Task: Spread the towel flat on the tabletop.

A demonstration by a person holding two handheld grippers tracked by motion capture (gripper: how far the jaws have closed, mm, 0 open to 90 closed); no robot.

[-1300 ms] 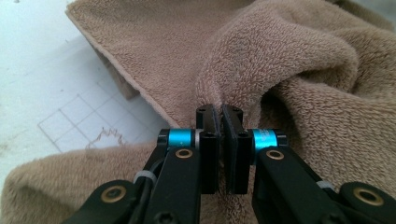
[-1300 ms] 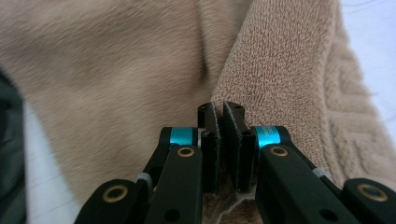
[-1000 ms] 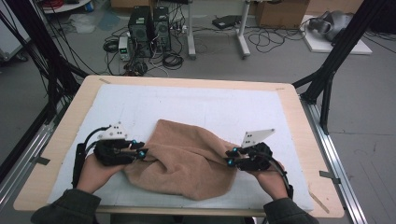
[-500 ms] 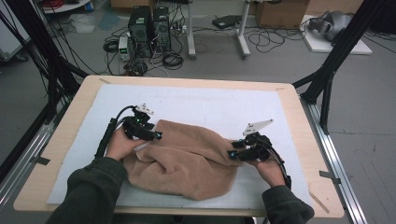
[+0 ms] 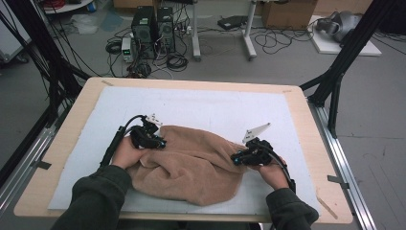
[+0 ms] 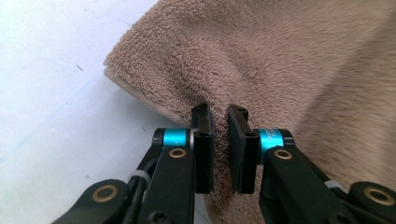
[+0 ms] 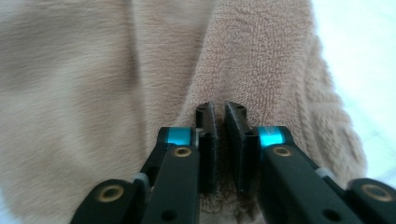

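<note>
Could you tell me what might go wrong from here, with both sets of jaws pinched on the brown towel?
1. Each grip is thin: the left gripper and right gripper have just closed on a small fold of the towel, so the terry could slip out when lifted.
2. The towel lies bunched, with layers folded over, so either pinch may hold the wrong layer and it may not spread flat.
3. Its near edge lies close to the table front and could be dragged off.

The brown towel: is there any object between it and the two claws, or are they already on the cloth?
Nothing visible stands between. The left claw has just closed on a fold of the brown towel near its far left corner, and the right claw has just closed on a fold at its right edge. Cloth sits pinched between both pairs of jaws.
</note>
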